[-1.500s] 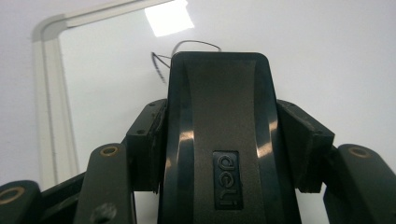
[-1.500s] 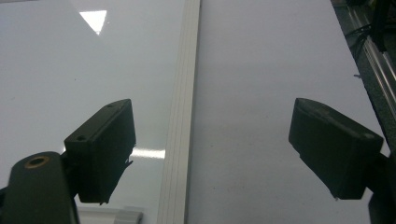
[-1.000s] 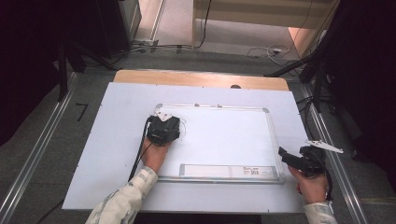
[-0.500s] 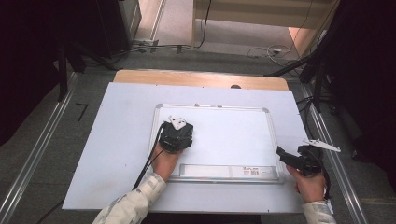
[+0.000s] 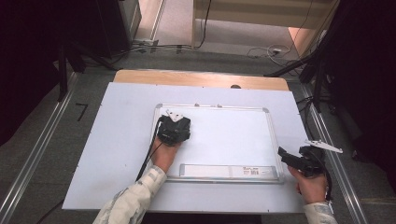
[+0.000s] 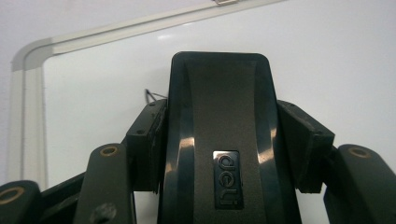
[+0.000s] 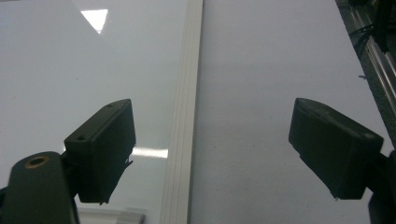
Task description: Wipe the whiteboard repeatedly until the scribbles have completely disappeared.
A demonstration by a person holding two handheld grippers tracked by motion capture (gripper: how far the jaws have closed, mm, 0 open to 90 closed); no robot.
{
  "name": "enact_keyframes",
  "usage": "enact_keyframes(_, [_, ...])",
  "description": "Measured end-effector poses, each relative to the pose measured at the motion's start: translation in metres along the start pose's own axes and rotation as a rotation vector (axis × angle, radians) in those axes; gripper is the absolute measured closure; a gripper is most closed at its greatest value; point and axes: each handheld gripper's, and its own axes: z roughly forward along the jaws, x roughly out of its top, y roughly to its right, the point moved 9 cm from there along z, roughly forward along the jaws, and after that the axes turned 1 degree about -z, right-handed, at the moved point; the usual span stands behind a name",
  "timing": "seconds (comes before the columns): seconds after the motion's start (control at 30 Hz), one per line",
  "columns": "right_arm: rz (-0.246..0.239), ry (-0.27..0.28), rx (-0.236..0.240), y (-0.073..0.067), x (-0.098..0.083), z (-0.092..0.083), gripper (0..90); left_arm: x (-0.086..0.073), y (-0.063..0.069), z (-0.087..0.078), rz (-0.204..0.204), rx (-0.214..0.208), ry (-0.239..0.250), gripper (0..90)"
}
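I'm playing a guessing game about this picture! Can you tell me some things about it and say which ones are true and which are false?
1. The left hand-held gripper is clamped on a black eraser. True.
2. The eraser is over the whiteboard. True.
3. The right hand-held gripper holds a marker. False: its jaws stand open with nothing between them.
4. The right hand-held gripper is in the middle of the whiteboard. False: it sits at the board's right edge.
5. The whiteboard lies on a white table. True.
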Motion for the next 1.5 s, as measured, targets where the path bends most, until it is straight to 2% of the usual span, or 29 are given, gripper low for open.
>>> enact_keyframes(0.33, [0.003, -0.001, -0.003, 0.002, -0.001, -0.001, 13.5, 0.006, -0.034, 0.004, -0.069, 0.058, 0.006, 40.8])
enact_keyframes(0.53, [0.006, 0.001, 0.002, 0.000, -0.001, -0.002, 13.4, 0.013, -0.038, 0.012, -0.075, 0.084, 0.001, 40.8])
enact_keyframes(0.67, [0.006, -0.001, 0.003, 0.000, -0.001, -0.001, 13.5, 0.017, -0.033, 0.016, -0.072, 0.091, 0.001, 40.9])
enact_keyframes(0.83, [0.006, 0.001, 0.003, 0.001, 0.000, -0.001, 13.5, 0.019, -0.022, 0.019, -0.054, 0.076, 0.000, 40.9])
enact_keyframes(1.1, [0.004, 0.002, 0.004, 0.001, 0.000, -0.001, 13.5, 0.022, 0.009, 0.025, -0.014, 0.031, -0.002, 40.9])
enact_keyframes(1.3, [0.008, 0.004, 0.005, 0.001, 0.001, -0.001, 13.5, 0.022, 0.026, 0.026, 0.007, 0.008, -0.003, 40.9])
enact_keyframes(1.5, [0.005, 0.003, 0.007, 0.001, 0.001, -0.001, 13.5, 0.025, 0.027, 0.029, 0.029, 0.004, -0.005, 40.9])
